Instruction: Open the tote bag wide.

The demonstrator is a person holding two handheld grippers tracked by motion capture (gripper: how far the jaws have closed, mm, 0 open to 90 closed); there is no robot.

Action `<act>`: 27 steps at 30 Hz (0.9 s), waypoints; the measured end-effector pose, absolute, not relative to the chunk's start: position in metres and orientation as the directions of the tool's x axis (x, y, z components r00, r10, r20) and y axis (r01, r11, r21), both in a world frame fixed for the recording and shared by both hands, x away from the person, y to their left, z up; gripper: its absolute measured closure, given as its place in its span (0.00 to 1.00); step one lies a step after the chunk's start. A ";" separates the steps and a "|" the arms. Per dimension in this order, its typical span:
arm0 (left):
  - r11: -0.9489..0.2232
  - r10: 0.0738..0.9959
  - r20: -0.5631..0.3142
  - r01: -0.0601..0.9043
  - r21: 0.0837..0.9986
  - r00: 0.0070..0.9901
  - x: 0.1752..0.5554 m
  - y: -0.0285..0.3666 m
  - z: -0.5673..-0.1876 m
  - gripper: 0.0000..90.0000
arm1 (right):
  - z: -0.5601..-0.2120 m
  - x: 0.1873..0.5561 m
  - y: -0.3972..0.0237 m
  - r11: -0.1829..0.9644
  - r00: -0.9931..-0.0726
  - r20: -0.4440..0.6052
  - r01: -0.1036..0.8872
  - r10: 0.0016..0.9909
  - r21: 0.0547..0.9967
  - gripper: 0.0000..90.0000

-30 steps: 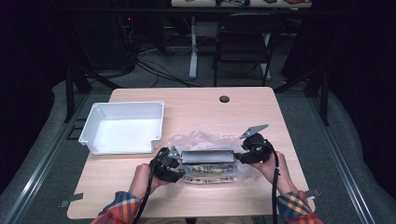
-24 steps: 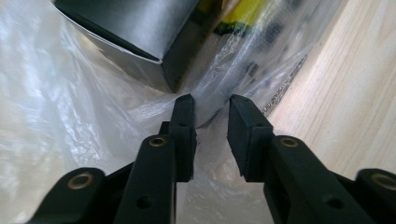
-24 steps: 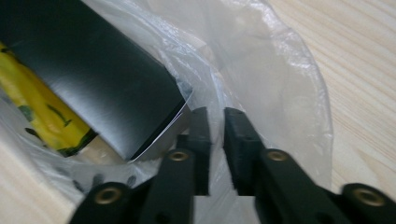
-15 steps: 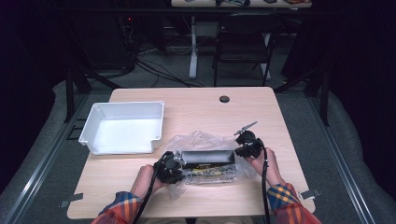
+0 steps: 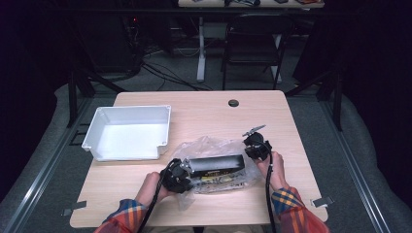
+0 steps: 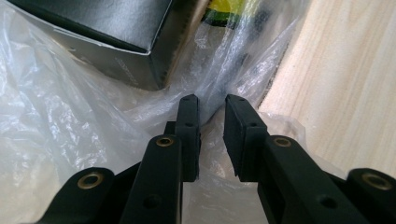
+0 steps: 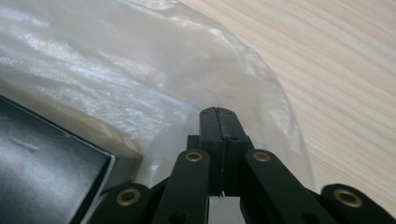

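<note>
Clear plastic bag (image 5: 214,167) lies on the tabletop (image 5: 291,126), just right of the white bin (image 5: 127,132). Black box (image 5: 216,165) sits inside the bag, with a yellow-labelled item under it.

Left gripper (image 6: 211,109) is at the bag's left end, near the box corner. Its fingers (image 6: 189,121) have just been closing; a narrow gap remains, with bunched bag film running into it. Cannot tell whether the pads actually press the film.

Right gripper (image 7: 218,114) is at the bag's right end. Its fingers (image 7: 210,126) are pressed together over the bag's edge. Film lies under and around the tips; cannot tell if any is caught between them.

Box end is just beside the right gripper, inside the film.
</note>
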State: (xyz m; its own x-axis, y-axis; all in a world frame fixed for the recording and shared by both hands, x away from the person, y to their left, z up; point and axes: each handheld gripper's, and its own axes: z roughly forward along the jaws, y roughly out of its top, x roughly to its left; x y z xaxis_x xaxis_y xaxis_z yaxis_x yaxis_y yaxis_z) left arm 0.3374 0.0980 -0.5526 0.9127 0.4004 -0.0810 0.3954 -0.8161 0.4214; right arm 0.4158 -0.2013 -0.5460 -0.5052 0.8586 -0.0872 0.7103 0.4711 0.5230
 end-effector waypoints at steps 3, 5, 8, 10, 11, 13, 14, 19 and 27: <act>-0.819 0.395 -0.081 0.390 0.421 0.915 0.337 0.097 -0.553 0.84 | -0.546 0.416 -0.205 0.444 -0.477 -0.083 0.723 0.875 0.529 1.00; -0.817 0.394 -0.082 0.390 0.424 0.915 0.337 0.097 -0.552 0.83 | -0.546 0.415 -0.205 0.452 -0.486 -0.081 0.724 0.870 0.521 1.00; -0.795 0.404 -0.099 0.402 0.454 0.909 0.337 0.099 -0.547 0.78 | -0.541 0.411 -0.203 0.466 -0.525 -0.046 0.708 0.850 0.530 1.00; -0.778 0.407 -0.117 0.411 0.475 0.906 0.338 0.102 -0.542 0.75 | -0.535 0.408 -0.203 0.471 -0.541 -0.036 0.696 0.840 0.542 1.00; -0.762 0.418 -0.126 0.423 0.490 0.900 0.337 0.102 -0.540 0.72 | -0.531 0.405 -0.203 0.469 -0.545 -0.032 0.688 0.838 0.554 1.00; -0.745 0.424 -0.138 0.431 0.509 0.895 0.337 0.104 -0.534 0.68 | -0.522 0.400 -0.206 0.458 -0.553 -0.012 0.676 0.833 0.577 0.99; -0.744 0.425 -0.136 0.431 0.511 0.895 0.337 0.105 -0.530 0.65 | -0.517 0.397 -0.207 0.459 -0.557 -0.012 0.672 0.830 0.582 0.98; -0.720 0.428 -0.123 0.420 0.552 0.895 0.338 0.109 -0.512 0.54 | -0.500 0.382 -0.215 0.435 -0.572 0.018 0.643 0.820 0.630 0.88; -0.700 0.449 -0.111 0.427 0.572 0.887 0.345 0.117 -0.497 0.38 | -0.485 0.369 -0.226 0.403 -0.573 0.051 0.634 0.818 0.659 0.55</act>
State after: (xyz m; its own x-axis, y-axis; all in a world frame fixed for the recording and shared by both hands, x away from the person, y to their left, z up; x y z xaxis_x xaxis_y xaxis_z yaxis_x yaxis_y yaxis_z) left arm 0.3455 0.1167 -0.4971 0.8865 0.4491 -0.1115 0.4268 -0.7004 0.5721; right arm 0.3694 -0.2262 -0.4855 -0.5727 0.8182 0.0508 0.6344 0.4032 0.6595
